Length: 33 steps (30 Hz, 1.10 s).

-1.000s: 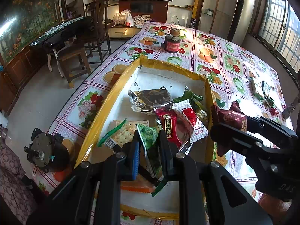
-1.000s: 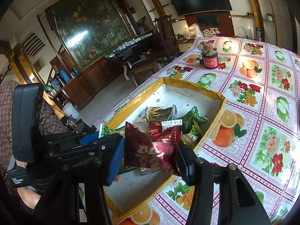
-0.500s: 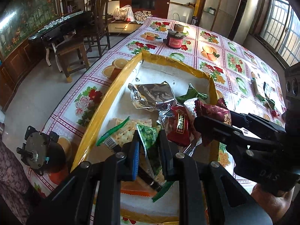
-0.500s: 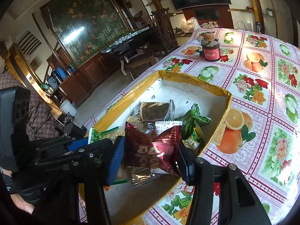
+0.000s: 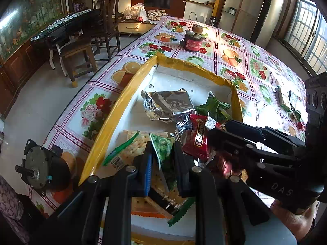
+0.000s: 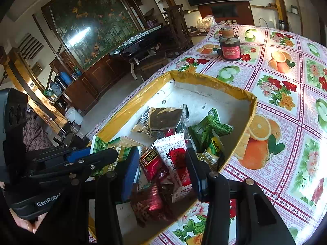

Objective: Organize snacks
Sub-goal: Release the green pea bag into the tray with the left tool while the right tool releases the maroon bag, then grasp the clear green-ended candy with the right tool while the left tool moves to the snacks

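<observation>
The yellow-rimmed box [image 5: 120,102] [image 6: 206,81] sat on the fruit-print tablecloth [image 5: 231,55] [image 6: 286,94], one long rim running close along the table's edge, with bare floor beyond that side. Inside the box, the left gripper [image 5: 163,163] pinched a green snack packet [image 5: 163,149] between its blue-padded fingers, over the cracker packet [image 5: 134,145] at the box's near end. The right gripper [image 6: 163,171] hung over the box's near corner with its jaws spread; a dark red packet [image 6: 150,204] lay beneath them, slightly blurred, and whether it touched either pad could not be told. Between the spread fingers showed a white-and-red packet [image 6: 175,155] and a small red packet [image 6: 150,161] in the heap. A silver foil packet [image 5: 167,104] [image 6: 161,120] lay mid-box, with a green wrapped sweet [image 5: 214,108] [image 6: 208,128] against the rim farther from the table's edge. The far end of the box floor stood bare white. Beyond the box's far rim, well apart, stood a red jar [image 5: 193,40] [image 6: 230,47]. A grey motor [image 5: 40,169] rested near the box's near corner at the table's edge.
</observation>
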### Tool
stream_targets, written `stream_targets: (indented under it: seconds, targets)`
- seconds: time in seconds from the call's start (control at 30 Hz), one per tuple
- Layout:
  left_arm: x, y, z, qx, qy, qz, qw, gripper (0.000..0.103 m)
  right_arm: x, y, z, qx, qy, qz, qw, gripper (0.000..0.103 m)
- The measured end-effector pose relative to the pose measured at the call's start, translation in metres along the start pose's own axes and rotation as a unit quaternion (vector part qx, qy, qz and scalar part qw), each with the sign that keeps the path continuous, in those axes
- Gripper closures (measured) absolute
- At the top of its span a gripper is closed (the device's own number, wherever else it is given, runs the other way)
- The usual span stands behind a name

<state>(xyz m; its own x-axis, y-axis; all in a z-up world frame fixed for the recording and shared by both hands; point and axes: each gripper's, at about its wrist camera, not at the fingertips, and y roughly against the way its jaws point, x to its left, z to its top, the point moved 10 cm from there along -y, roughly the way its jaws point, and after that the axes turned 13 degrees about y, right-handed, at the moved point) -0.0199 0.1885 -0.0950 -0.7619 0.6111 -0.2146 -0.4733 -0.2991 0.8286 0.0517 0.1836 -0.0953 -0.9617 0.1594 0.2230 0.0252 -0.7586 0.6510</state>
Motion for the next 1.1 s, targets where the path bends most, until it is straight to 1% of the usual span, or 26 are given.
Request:
stream_targets:
  seconds: [0.1,0.2,0.27,0.33,0.37,0.4,0.43,0.57,0.77,0.87,0.97,1.0,1.1]
  targets:
    - [-0.003,0.002,-0.001,0.003,0.0,-0.005,1.0,0.081,-0.006,0.013,0.001,-0.011,-0.004,-0.007,1.0,0.056]
    - [-0.011,0.005,-0.002,0.005,-0.004,-0.012,0.9999,0.078,-0.017,0.032,-0.003,-0.024,-0.014,-0.018,0.999,0.056]
    - [-0.019,0.009,-0.004,0.004,-0.01,-0.019,0.9998,0.069,-0.028,0.047,-0.009,-0.029,-0.025,-0.025,0.999,0.056]
    - [-0.03,0.015,-0.006,-0.003,-0.018,-0.026,0.9995,0.053,-0.039,0.063,-0.019,-0.034,-0.036,-0.039,0.998,0.056]
    - [-0.035,0.017,-0.007,-0.005,-0.022,-0.029,0.9993,0.049,-0.042,0.069,-0.023,-0.037,-0.041,-0.042,0.998,0.056]
    - [-0.04,0.02,-0.008,-0.006,-0.026,-0.034,0.9991,0.04,-0.05,0.081,-0.031,-0.042,-0.049,-0.051,0.997,0.056]
    - [-0.047,0.021,-0.01,-0.007,-0.03,-0.04,0.9987,0.035,-0.055,0.088,-0.035,-0.043,-0.055,-0.058,0.996,0.056]
    - [-0.076,0.025,-0.019,-0.006,-0.054,-0.053,0.9971,0.031,-0.086,0.127,-0.068,-0.048,-0.09,-0.095,0.99,0.049]
    - [-0.118,0.025,-0.038,0.007,-0.09,-0.073,0.9933,0.029,-0.123,0.178,-0.117,-0.046,-0.132,-0.144,0.98,0.049]
    - [-0.137,0.023,-0.049,0.016,-0.107,-0.077,0.9911,0.027,-0.131,0.199,-0.137,-0.046,-0.145,-0.157,0.976,0.048]
    - [-0.152,0.019,-0.06,0.028,-0.12,-0.081,0.989,0.026,-0.134,0.205,-0.148,-0.033,-0.139,-0.165,0.976,0.047]
    - [-0.156,0.018,-0.063,0.032,-0.124,-0.081,0.9884,0.026,-0.133,0.206,-0.151,-0.027,-0.133,-0.167,0.977,0.045]
    - [-0.168,0.017,-0.07,0.037,-0.135,-0.082,0.9867,0.026,-0.132,0.202,-0.157,-0.005,-0.106,-0.176,0.979,0.045]
